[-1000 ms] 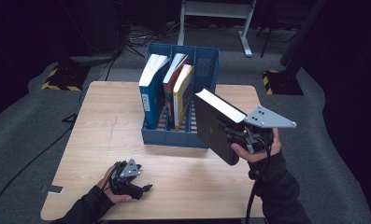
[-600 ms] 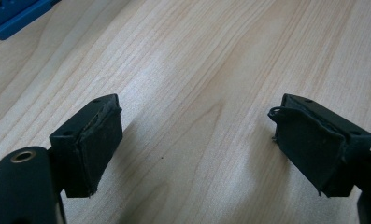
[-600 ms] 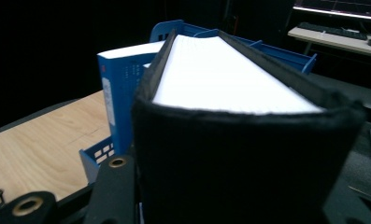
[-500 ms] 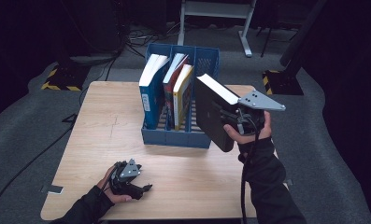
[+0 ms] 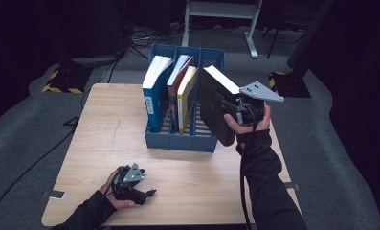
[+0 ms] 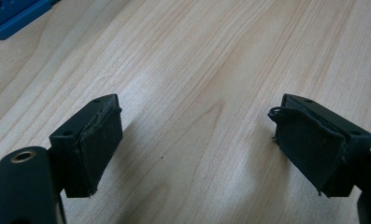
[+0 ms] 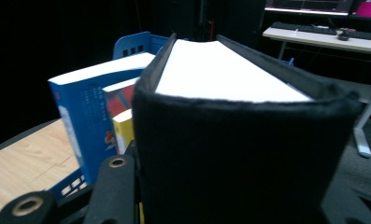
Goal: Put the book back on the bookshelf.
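Left gripper [image 5: 149,193] low on the wooden table [image 5: 106,129], near its front edge, jaws spread wide, nothing between them. One blue file rack [image 5: 180,141] mid-table with three books standing in it: one blue book [image 5: 151,103], one red book [image 5: 174,91], one yellow book [image 5: 185,103]. Right gripper [image 5: 224,106] clamped on one black book [image 5: 211,108], held tilted in the air just right of the rack, white page edge up.
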`<state>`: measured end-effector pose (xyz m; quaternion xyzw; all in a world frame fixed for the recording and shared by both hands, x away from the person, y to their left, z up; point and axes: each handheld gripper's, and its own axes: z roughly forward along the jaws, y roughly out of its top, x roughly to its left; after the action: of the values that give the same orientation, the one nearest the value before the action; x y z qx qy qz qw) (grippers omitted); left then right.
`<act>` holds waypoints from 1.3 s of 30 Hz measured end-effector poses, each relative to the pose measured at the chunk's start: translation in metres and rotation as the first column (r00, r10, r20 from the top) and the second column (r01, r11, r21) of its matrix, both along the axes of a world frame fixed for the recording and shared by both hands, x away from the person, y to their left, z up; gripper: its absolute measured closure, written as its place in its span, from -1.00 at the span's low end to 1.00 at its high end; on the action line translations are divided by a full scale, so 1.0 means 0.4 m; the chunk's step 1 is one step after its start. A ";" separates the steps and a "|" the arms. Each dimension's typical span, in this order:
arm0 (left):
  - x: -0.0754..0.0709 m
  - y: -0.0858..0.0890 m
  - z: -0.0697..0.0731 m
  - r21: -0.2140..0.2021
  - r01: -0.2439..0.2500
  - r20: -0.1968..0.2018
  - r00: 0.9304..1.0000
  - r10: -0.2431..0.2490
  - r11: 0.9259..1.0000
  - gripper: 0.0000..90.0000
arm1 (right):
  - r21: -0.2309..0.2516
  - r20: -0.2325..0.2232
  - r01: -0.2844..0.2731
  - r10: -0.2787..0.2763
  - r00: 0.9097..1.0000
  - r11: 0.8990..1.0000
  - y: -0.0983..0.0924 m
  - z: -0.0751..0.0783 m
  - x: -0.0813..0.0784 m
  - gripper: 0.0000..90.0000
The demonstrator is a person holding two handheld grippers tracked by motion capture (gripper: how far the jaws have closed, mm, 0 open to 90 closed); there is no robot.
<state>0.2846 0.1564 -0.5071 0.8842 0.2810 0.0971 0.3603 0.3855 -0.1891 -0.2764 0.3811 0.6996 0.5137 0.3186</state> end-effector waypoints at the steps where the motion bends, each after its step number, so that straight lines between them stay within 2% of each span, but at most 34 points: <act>1: 0.000 0.000 0.000 0.000 -0.001 -0.001 1.000 0.001 1.000 -0.65 | 0.007 0.003 0.009 -0.009 1.000 1.000 0.003 -0.002 0.006 0.20; 5: 0.000 0.000 0.000 0.000 -0.001 -0.001 1.000 0.001 1.000 -0.65 | 0.030 -0.013 0.027 -0.027 1.000 0.999 0.011 -0.006 0.030 0.20; 13: -0.001 0.000 0.000 -0.001 0.002 -0.001 1.000 -0.002 1.000 -0.65 | 0.032 -0.021 0.088 -0.087 0.996 0.996 0.031 -0.028 0.070 0.20; 29: -0.002 0.000 0.000 -0.001 0.003 -0.001 1.000 -0.003 1.000 -0.65 | 0.069 -0.045 0.146 -0.143 0.989 0.987 0.062 -0.056 0.134 0.19; 39: -0.002 0.000 0.000 -0.001 0.006 -0.002 1.000 -0.006 1.000 -0.65 | 0.062 -0.050 0.186 -0.183 0.982 0.981 0.072 -0.071 0.170 0.19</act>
<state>0.2839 0.1565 -0.5072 0.8849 0.2786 0.0952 0.3610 0.4536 -0.1602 -0.3050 0.4657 0.6506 0.4965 0.3366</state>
